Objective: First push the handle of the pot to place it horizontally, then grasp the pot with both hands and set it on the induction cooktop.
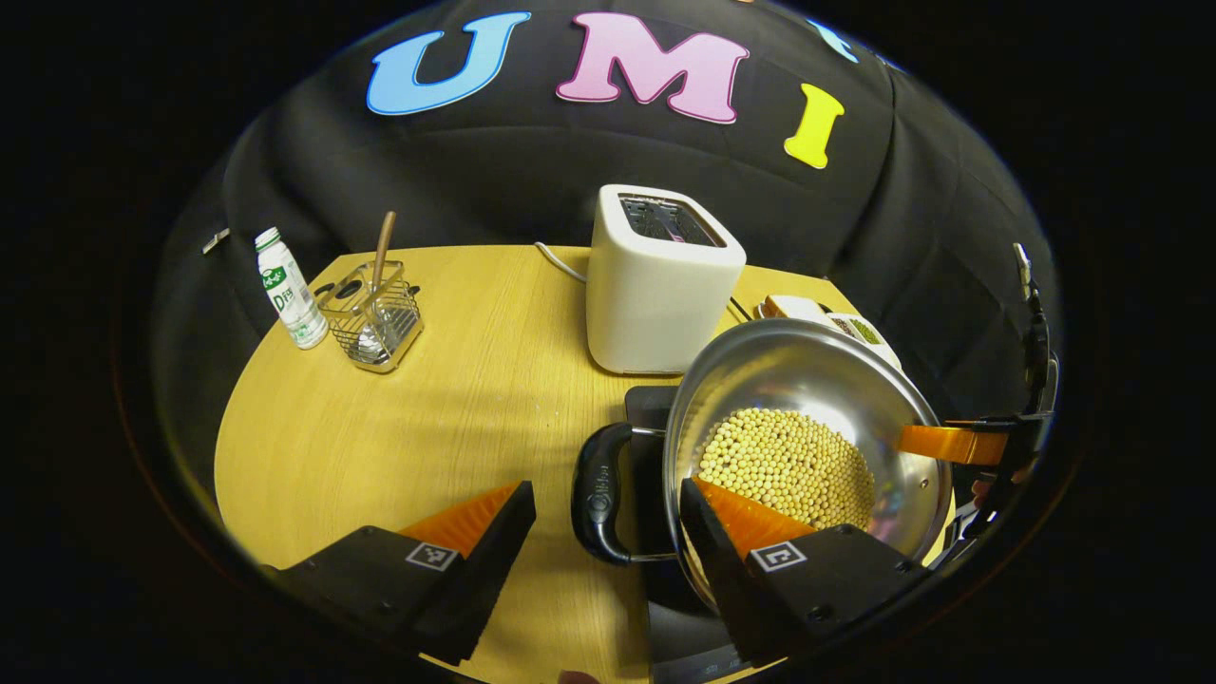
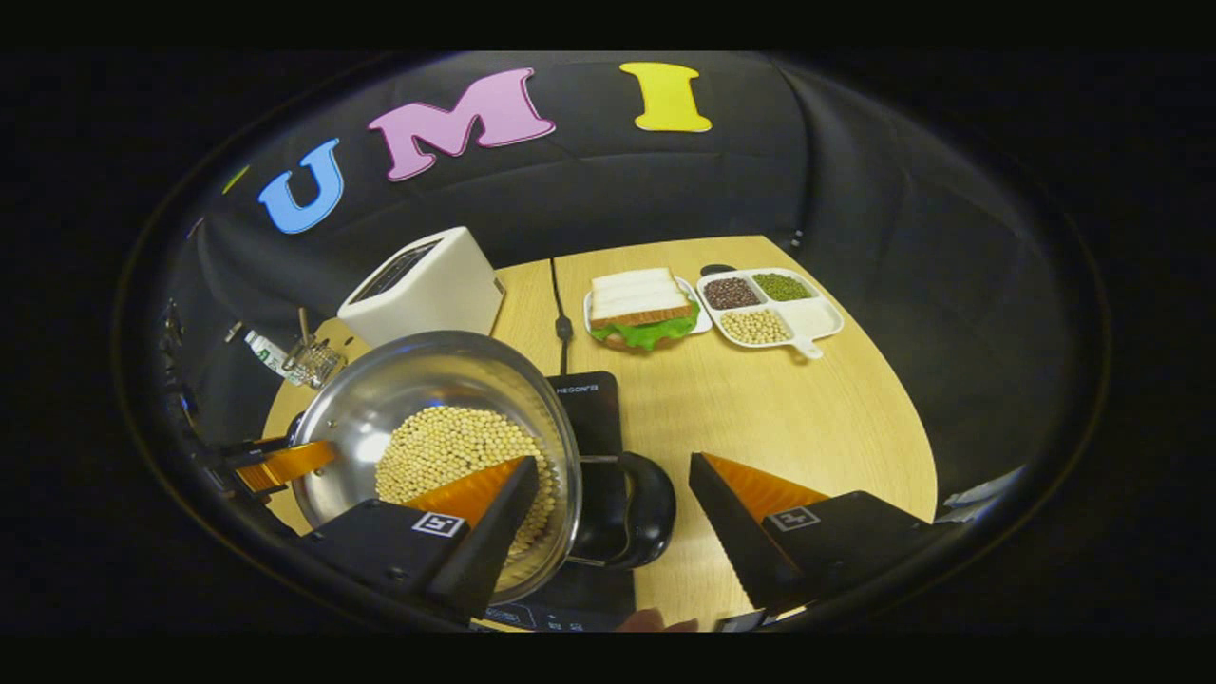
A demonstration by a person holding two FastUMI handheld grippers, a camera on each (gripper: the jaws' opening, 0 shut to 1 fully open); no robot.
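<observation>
Both hand-held grippers stand with their jaws spread wide, one at each side of the pot. In the left gripper view, the left gripper (image 1: 608, 513) straddles the pot's black loop handle (image 1: 598, 494): one finger is over the bare table (image 1: 380, 446) and the other reaches in over the rim above the beans, with the handle in the gap between them. Neither finger presses on it. In the right gripper view, the right gripper (image 2: 613, 489) does the same at the opposite handle (image 2: 632, 513), one finger over the beans and one over the table, again with nothing clamped.

The steel pot (image 1: 807, 380) holds a heap of pale yellow beans (image 1: 784, 461) and sits over the black induction cooktop (image 2: 589, 408); whether it rests on the glass or is held just above cannot be told. A small white word is printed at the cooktop's far edge, too small to read surely.

Behind the pot stands a white toaster (image 1: 660, 280), its cord trailing back across the table. Farther left are a wire utensil caddy (image 1: 372, 318) and a white bottle (image 1: 290, 285) with a green label. To the right, a sandwich (image 2: 641, 304) with lettuce lies on a plate beside a divided tray (image 2: 769, 309) of dark, green and pale beans.
</observation>
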